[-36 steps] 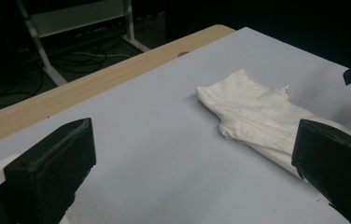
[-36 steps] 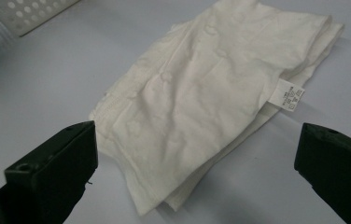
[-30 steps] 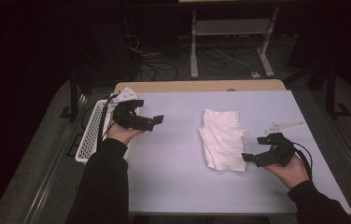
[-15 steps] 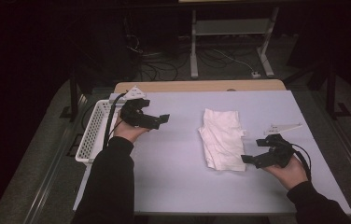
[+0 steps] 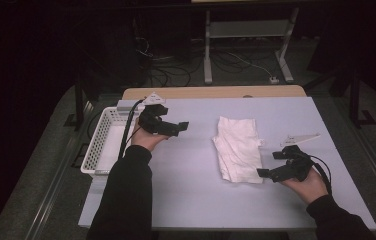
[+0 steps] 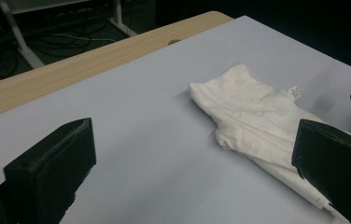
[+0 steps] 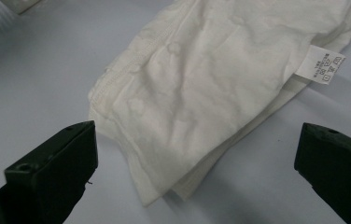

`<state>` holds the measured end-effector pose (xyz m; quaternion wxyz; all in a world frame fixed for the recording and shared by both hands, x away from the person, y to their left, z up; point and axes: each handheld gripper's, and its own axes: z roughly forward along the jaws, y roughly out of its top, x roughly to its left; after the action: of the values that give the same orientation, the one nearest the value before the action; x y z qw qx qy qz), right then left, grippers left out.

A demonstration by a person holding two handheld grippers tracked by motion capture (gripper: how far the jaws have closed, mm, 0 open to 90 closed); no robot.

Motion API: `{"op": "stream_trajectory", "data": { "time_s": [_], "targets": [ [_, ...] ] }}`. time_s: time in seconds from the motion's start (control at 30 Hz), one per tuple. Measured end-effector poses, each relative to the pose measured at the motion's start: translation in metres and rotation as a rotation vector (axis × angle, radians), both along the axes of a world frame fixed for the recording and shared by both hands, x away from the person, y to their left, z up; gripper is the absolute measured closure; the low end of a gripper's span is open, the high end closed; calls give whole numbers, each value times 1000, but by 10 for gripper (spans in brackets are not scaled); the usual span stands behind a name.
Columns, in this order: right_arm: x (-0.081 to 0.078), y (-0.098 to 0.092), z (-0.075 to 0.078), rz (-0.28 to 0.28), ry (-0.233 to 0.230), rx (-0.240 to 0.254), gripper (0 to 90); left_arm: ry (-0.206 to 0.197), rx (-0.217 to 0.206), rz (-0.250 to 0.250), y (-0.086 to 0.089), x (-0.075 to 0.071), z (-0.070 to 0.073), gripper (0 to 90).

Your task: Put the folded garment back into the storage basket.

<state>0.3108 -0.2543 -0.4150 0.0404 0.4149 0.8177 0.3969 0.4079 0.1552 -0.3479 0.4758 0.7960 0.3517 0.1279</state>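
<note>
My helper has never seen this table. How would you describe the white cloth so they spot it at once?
Start at the pale table. Right of its middle, between the left gripper and the right gripper, lies the white cloth, folded and crumpled. Unlike the white basket at the left edge, it is soft and flat, with a small label.

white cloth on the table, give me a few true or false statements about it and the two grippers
1. The right gripper is shut on the white cloth. False: its jaws stand wide open, just short of the cloth's near corner.
2. The left gripper is open and holds nothing. True.
3. The cloth lies inside the white basket. False: it lies on the table, right of the basket.
4. A small label shows at the cloth's edge. True.
</note>
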Motion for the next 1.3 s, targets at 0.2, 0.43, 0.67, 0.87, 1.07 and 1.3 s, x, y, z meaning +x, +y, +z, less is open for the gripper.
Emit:
{"op": "stream_trajectory", "data": {
  "time_s": [0.2, 0.43, 0.67, 0.87, 1.07, 1.3],
  "targets": [
    [0, 2, -2, 10, 7, -5, 0, 17, -6, -2, -8, 7, -8, 0],
    [1, 4, -7, 20, 31, -19, 0, 41, -15, -2, -21, 15, -19, 0],
    [2, 5, -11, 28, 50, -22, 0, 57, -8, -18, -36, 22, -28, 0],
    [2, 6, -13, 37, 61, -21, 0, 66, 6, -33, -47, 28, -35, 0],
    [2, 7, -14, 40, 68, -24, 0, 79, 2, -35, -56, 34, -40, 0],
    [2, 8, -15, 48, 79, -31, 0, 96, -13, -36, -65, 43, -51, 0]
  ]
}}
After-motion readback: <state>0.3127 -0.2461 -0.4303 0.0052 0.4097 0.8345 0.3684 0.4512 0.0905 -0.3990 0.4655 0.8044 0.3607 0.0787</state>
